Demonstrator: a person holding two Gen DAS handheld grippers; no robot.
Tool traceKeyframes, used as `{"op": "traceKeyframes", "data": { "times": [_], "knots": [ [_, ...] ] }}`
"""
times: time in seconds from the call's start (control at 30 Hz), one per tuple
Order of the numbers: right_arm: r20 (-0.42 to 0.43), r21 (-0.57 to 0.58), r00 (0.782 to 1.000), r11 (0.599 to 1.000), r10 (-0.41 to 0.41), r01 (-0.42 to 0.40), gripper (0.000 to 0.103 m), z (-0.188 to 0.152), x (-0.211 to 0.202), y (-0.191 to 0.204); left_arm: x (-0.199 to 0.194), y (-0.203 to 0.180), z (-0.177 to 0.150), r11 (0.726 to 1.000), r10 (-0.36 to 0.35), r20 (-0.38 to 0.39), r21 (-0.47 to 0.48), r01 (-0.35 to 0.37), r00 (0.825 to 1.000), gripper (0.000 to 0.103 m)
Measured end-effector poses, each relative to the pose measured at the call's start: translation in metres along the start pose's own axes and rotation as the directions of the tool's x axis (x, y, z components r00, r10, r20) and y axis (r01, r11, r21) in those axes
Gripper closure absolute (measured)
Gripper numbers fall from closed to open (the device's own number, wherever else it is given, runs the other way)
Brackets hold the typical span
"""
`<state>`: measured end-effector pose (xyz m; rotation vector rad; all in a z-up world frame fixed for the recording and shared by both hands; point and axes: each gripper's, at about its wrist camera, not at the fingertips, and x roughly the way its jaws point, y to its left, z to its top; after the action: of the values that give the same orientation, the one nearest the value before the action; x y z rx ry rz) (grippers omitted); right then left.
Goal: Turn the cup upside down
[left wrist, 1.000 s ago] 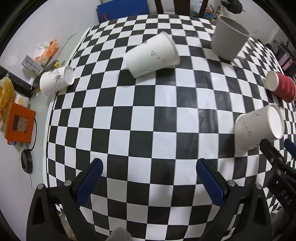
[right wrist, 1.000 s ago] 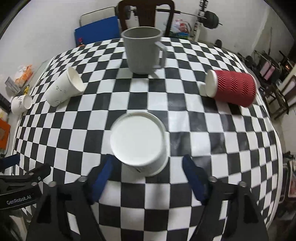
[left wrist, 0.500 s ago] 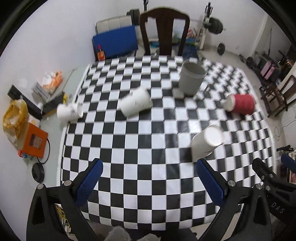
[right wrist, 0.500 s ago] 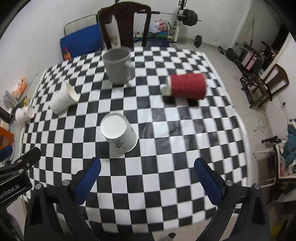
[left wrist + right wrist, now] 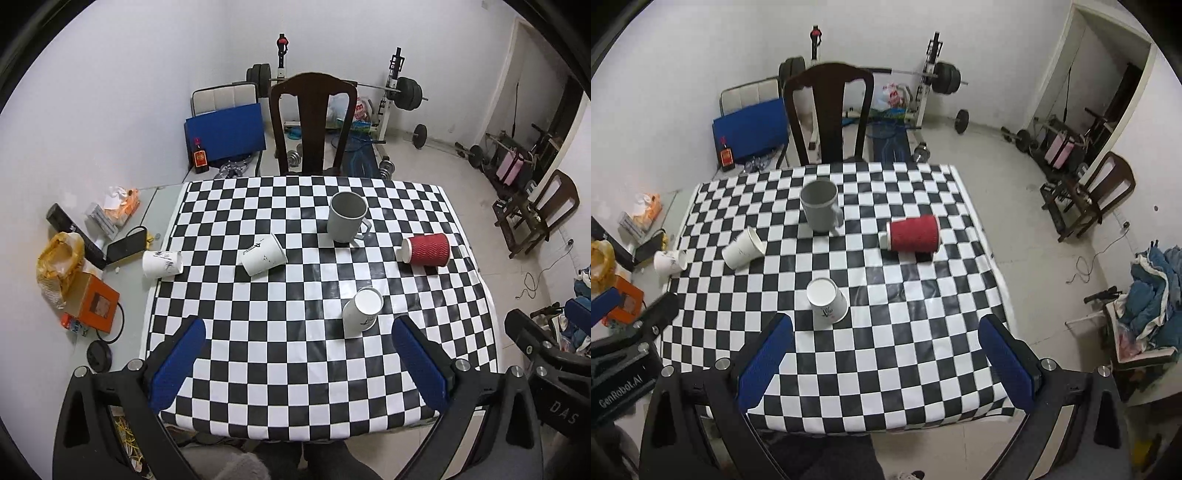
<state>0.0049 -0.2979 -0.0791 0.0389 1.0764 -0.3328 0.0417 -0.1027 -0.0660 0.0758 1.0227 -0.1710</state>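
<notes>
A white paper cup (image 5: 361, 310) (image 5: 826, 302) stands upside down on the checkered table (image 5: 295, 354) (image 5: 886, 354), near its front. A second white paper cup (image 5: 263, 254) (image 5: 742, 252) lies on its side toward the left. A red ribbed cup (image 5: 425, 249) (image 5: 913, 233) lies on its side at the right. A grey mug (image 5: 346, 217) (image 5: 820, 209) stands upright at the back. My left gripper (image 5: 299, 365) and right gripper (image 5: 886, 365) are both open and empty, held high above the table's front edge.
A third white cup (image 5: 162, 263) lies on a side surface left of the table, among an orange box (image 5: 96, 309) and clutter. A dark wooden chair (image 5: 313, 122) stands behind the table. Gym weights (image 5: 402, 92) line the back wall.
Both grippers have risen and pulled back from the table. The right gripper was right behind the upside-down white cup and is now far above it. The cups have not moved.
</notes>
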Motion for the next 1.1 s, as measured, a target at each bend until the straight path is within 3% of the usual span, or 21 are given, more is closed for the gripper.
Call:
{"op": "traceKeyframes", "data": {
  "times": [0.4,1.1],
  "knots": [
    [0.015,-0.004,0.999,0.999,0.036,-0.036,0.001,0.003,-0.056,-0.004,-0.045,0.002,0.002,0.998,0.053,0.013,-0.037,-0.053,0.998,0.0],
    [0.003,-0.003,0.999,0.999,0.043,-0.043,0.001,-0.001,-0.072,-0.009,-0.062,-0.005,-0.011,0.999,0.045,-0.026,-0.027,-0.045,0.999,0.0]
  ]
}}
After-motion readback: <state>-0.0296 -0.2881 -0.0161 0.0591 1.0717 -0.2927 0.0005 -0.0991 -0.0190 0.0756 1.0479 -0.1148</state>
